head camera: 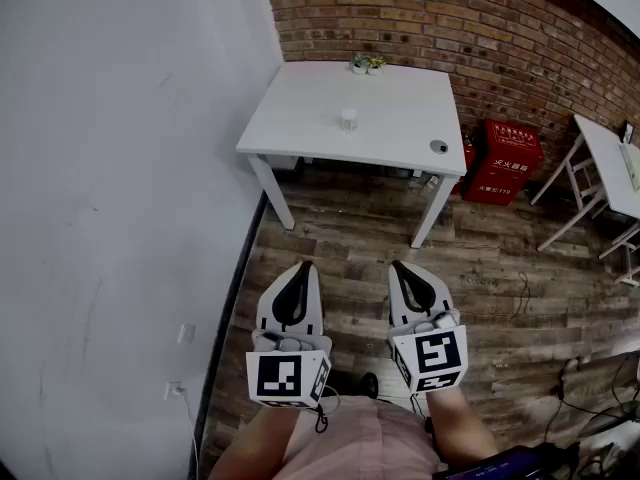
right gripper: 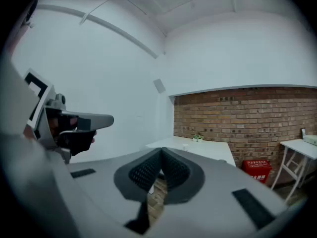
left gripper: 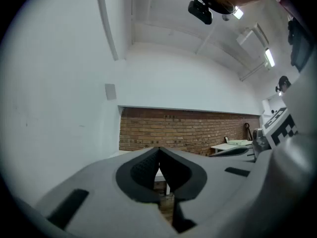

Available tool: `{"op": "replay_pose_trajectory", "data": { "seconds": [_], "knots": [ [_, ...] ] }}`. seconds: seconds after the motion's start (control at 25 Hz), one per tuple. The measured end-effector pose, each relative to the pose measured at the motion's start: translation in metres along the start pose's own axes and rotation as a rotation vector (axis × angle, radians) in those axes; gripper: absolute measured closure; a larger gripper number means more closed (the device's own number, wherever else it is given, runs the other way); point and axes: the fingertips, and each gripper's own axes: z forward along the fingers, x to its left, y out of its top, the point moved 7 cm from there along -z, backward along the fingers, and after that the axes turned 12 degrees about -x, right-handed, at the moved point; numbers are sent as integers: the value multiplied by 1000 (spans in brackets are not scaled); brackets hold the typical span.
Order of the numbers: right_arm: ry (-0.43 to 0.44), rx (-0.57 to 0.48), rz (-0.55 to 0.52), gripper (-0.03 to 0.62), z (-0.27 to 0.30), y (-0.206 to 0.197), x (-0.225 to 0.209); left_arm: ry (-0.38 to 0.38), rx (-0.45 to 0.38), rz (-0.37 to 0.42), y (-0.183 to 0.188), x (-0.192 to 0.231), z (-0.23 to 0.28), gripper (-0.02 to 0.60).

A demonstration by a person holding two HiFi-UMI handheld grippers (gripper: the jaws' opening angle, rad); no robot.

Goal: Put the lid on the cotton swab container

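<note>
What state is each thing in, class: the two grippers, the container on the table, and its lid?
Left gripper: shut, empty.
Right gripper: shut, empty.
Cotton swab container: upright on the white table, lid not on it.
Lid: lying on the table, apart from the container.

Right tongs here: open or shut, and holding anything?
Shut and empty. In the right gripper view the right tongs have their tips touching, and nothing sits between them.
</note>
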Motion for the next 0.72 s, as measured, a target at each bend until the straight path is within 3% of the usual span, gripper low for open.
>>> {"op": "replay_pose_trajectory", "data": {
  "seconds": [0.28,0.44,0.48,0.52,0.72],
  "knots": [
    [1,-9,8,589,-3,-1,-8,3,10,12,-1,-8,1,581],
    [4,-12,29,577,-6,-4,-8,44,20,8,-5,-8,-6,571],
    [15,-3,35,467,-7,-4,-9,52,20,-3,-5,-9,-6,482],
    [24,3,37,428,-7,-3,-10,54,19,-16,-4,-11,-5,408],
    [26,-10,16,428,-13,-1,-17,65,7,-14,-1,-21,-6,402]
  ]
}}
